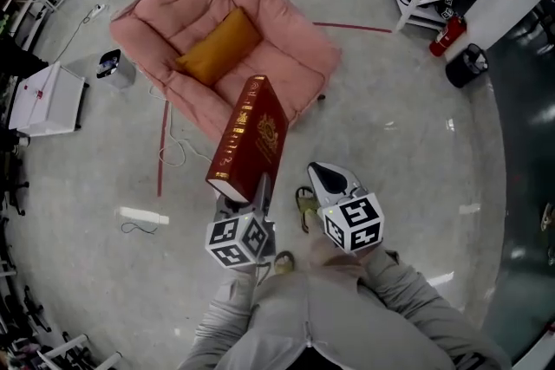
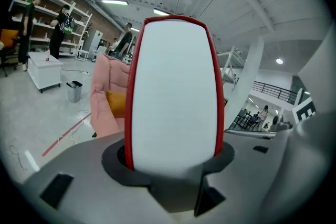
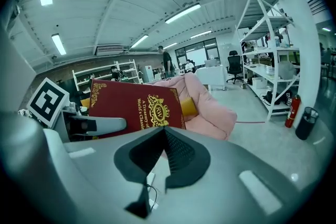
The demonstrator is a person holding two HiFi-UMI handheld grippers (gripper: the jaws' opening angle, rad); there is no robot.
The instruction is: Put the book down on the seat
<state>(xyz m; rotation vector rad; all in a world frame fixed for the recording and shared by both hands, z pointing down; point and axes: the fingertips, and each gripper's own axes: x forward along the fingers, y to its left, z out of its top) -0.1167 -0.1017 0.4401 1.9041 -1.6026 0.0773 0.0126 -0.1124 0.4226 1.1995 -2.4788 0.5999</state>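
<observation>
Red book (image 1: pixel 250 137) stands clamped between the left gripper's (image 1: pixel 245 193) fingers (image 1: pixel 262 191).

Head view: high up, looking steeply down at the floor (image 1: pixel 416 152), chair (image 1: pixel 286 56) far off at top, book (image 1: pixel 251 139) nearer. Left gripper view: sits just behind the jaws, book's page edge fills the centre, very close, chair behind at left. Right gripper view: faces forward, book and chair at mid-distance. All three share book and chair.

Grey sleeves (image 1: pixel 408 295), grey left gripper (image 1: pixel 250 197), matching right gripper (image 1: pixel 332 179) — black-and-white marker cubes (image 1: pixel 238 240), dark ribbed jaws
</observation>
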